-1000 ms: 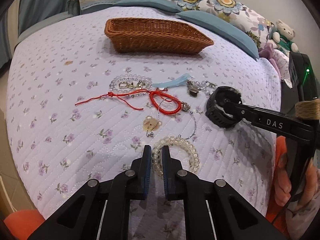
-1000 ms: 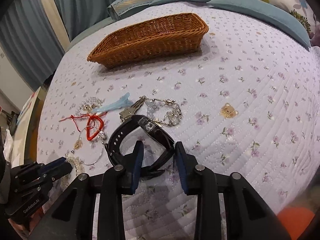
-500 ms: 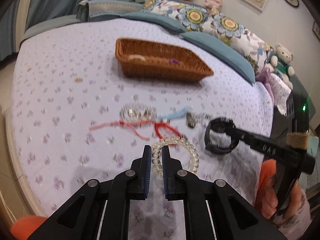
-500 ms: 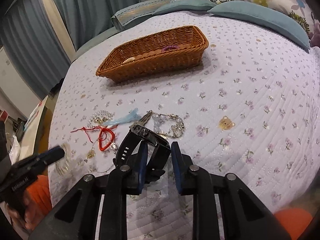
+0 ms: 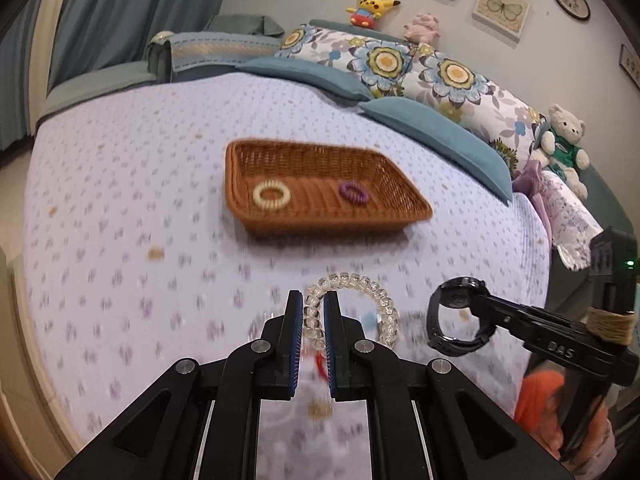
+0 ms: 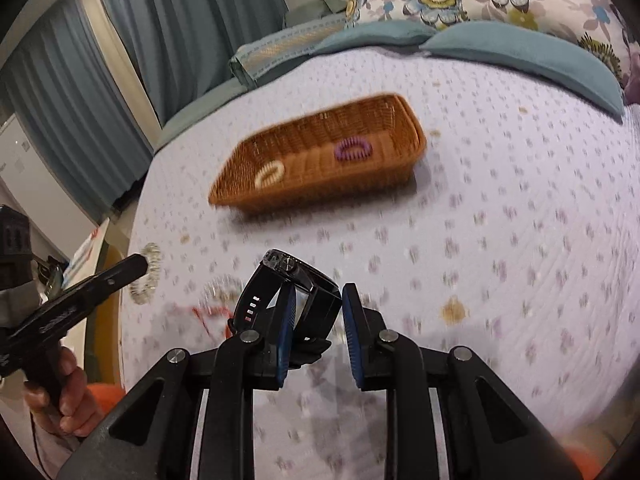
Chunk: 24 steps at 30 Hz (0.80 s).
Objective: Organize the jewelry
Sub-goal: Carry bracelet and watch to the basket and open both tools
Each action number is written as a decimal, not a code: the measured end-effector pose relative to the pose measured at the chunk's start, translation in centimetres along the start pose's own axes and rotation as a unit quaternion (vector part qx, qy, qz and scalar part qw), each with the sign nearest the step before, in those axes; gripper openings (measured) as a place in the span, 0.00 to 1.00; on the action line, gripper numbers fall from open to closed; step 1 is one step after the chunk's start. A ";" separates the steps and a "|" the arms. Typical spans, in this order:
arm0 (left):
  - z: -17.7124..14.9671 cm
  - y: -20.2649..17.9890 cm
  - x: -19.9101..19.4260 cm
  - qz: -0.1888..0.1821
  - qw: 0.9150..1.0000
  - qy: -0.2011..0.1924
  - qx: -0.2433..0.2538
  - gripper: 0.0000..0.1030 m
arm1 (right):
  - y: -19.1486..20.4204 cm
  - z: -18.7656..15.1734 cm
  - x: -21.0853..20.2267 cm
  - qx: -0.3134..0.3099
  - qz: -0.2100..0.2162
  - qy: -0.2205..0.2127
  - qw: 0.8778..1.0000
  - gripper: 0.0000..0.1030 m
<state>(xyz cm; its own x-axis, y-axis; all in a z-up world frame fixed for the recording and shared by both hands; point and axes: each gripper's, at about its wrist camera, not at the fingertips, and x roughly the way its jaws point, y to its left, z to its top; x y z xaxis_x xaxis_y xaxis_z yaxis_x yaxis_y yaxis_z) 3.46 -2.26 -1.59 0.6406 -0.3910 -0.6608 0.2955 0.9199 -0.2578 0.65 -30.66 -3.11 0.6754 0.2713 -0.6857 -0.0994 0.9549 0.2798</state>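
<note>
The left gripper [image 5: 311,322] is clamped on a clear bead bracelet [image 5: 352,308], which arcs off to its right, lifted above the bed [image 5: 120,208]. The right gripper [image 6: 318,320] holds a black watch [image 6: 292,280]: the strap sits between its fingers and looks pinched, though a gap shows beside the right finger. Both loads hang short of the basket [image 5: 412,204], which lies ahead of each gripper and well apart from it. To do the carry well, I would bring each gripper over the basket's open middle, lower it inside the rim, then release, one at a time so they do not collide. The watch grip looks loose, so steady travel matters. The basket already holds a cream coil ring [image 5: 271,195] on its left and a purple one [image 5: 353,193] to its right, apart from each other.
</note>
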 end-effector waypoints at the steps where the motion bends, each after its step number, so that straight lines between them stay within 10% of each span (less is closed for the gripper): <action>1: 0.9 0.1 0.5 0.001 1.000 -0.003 0.001 0.10 | 0.1 1.1 0.3 -0.001 0.002 -0.006 1.000 0.25; 13: 11.4 0.5 11.7 0.017 1.000 0.002 0.002 0.10 | -1.6 12.4 10.6 0.005 -0.019 -0.024 1.000 0.25; 24: 12.2 1.0 21.0 0.029 0.997 0.068 0.006 0.10 | -5.1 14.3 18.2 0.021 -0.030 0.019 0.999 0.20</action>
<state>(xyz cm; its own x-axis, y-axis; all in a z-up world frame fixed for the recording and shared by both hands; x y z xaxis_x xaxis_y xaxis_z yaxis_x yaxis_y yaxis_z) 25.90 -9.92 -7.13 0.5547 -0.3278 -0.7648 0.2691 0.9404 -0.2078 23.92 -32.28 -7.36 0.6506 0.2184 -0.7273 -0.0280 0.9640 0.2645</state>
